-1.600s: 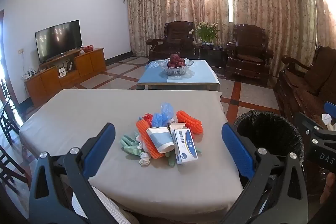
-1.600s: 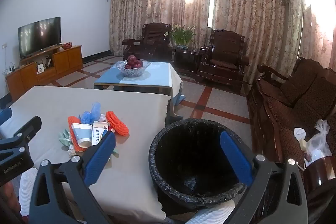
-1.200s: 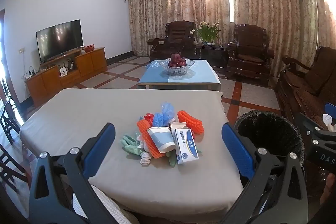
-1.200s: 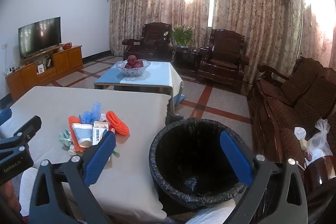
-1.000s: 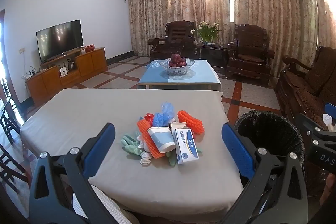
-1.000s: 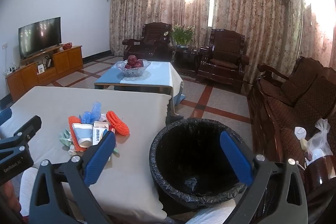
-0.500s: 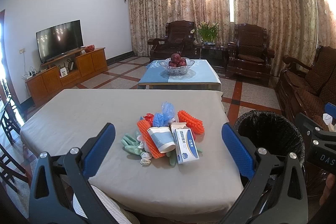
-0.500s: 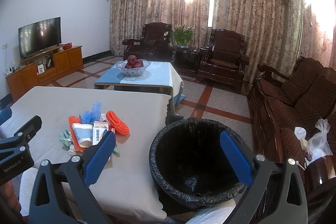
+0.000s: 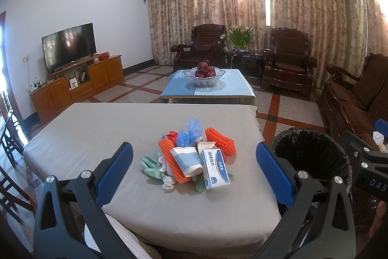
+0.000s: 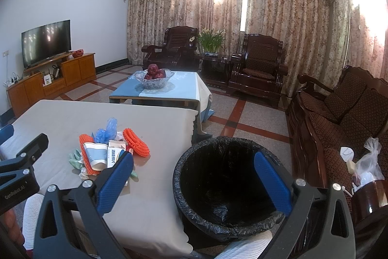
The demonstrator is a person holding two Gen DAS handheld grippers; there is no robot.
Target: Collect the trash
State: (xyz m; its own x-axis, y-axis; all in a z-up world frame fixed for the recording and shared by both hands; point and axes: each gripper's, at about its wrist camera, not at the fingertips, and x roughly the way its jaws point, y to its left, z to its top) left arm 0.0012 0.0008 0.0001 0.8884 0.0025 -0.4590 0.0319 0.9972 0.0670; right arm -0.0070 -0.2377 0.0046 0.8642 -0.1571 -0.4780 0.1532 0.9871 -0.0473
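Note:
A heap of trash lies mid-table: a paper cup on its side, a white and blue box, two orange ribbed pieces, a blue plastic bag and green gloves. My left gripper is open, held back from the heap above the near table edge. My right gripper is open above the black-lined bin, which stands on the floor right of the table. The heap appears left of it in the right wrist view.
The grey-covered table fills the foreground. Behind it stands a low table with a fruit bowl. Dark wooden armchairs, a sofa with plastic bags on it, and a TV cabinet line the room. A person's striped sleeves show at the bottom edges.

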